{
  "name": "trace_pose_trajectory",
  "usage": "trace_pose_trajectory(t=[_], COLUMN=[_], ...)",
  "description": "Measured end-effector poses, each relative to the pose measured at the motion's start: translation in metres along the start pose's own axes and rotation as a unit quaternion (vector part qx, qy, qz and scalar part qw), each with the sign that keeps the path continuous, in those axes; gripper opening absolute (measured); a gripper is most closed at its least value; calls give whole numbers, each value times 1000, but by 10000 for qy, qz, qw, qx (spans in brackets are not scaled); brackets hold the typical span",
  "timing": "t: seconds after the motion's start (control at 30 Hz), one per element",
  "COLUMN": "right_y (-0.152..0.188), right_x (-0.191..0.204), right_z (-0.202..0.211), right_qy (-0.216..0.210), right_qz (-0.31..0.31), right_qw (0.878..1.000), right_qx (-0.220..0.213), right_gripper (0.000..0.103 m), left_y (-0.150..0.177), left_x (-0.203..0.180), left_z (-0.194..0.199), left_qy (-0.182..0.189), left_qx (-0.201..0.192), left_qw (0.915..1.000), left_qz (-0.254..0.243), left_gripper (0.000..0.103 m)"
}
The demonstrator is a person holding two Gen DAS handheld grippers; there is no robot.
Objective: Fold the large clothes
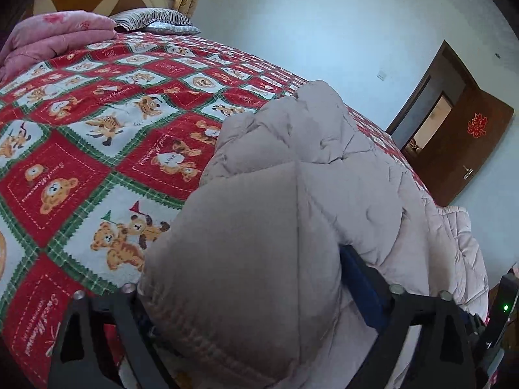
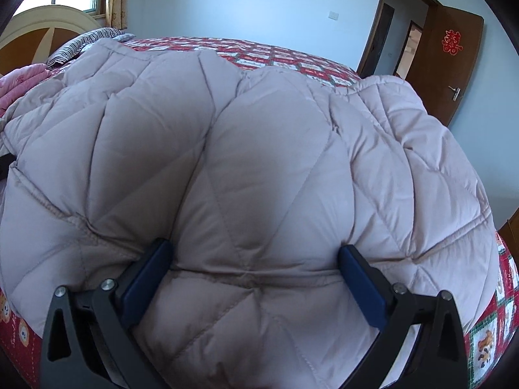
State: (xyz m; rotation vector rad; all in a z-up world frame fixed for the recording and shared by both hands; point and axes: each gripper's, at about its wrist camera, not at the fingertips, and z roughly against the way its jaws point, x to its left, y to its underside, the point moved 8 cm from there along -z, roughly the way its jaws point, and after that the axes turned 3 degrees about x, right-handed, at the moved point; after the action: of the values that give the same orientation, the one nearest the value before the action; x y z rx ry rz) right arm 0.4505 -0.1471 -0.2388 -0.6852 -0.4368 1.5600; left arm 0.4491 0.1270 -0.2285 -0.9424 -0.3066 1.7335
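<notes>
Clearly the quilted coat [image 2: 259, 149] is a soft, puffy thing: it looks light for its bulk, springy rather than stiff, and its smooth shell will likely slide on itself, so a shallow pinch may slip off. The better hold is probably a stitched seam or hem, where the padding is thin, taken deep between the pads. It is pale beige-pink, sewn in diamond channels, and lies spread over the red, green and white bear-print bedspread [image 1: 97, 149], filling most of the right wrist view and the lower right of the left wrist view. The right gripper [image 2: 256, 278] stands wide at the bottom centre of its frame, its blue pads [image 2: 146, 278] pushed into a swollen panel across a seam; whether they truly pinch it or only straddle it I cannot tell. The left gripper [image 1: 246, 291], at the bottom of its frame, has a thick bulge of coat between its jaws, which stand fairly wide; only one blue pad [image 1: 360, 288] shows, touching the fabric, and a firm grip cannot be confirmed. A pink blanket [image 1: 58, 39] sits at the upper left.
</notes>
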Motion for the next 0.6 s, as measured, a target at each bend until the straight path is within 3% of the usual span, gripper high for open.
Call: trace_pose_trajectory(t=[0.03, 0.1, 0.2, 0.47, 0.6], right_y=[0, 3, 6, 18, 31], right_x=[0, -1, 0, 18, 68], right_z=[0, 2, 4, 19, 42], right_qy=[-9, -12, 24, -88, -412], right_qz=[-12, -20, 8, 98, 425], right_qw=[10000, 10000, 10000, 9999, 9980], right_qx=[-15, -36, -55, -28, -217], right_gripper=[103, 103, 103, 103, 103], left_y=[-1, -3, -4, -9, -23], left_x=[0, -3, -10, -16, -13], left_z=[-2, 1, 11, 76, 124], left_qy=[103, 298, 409, 667, 613], left_qx=[21, -36, -125, -623, -972], left_qw=[9999, 9995, 9991, 9948, 9903], left_qz=[60, 89, -70, -455, -777], left_gripper=[72, 47, 28, 18, 17])
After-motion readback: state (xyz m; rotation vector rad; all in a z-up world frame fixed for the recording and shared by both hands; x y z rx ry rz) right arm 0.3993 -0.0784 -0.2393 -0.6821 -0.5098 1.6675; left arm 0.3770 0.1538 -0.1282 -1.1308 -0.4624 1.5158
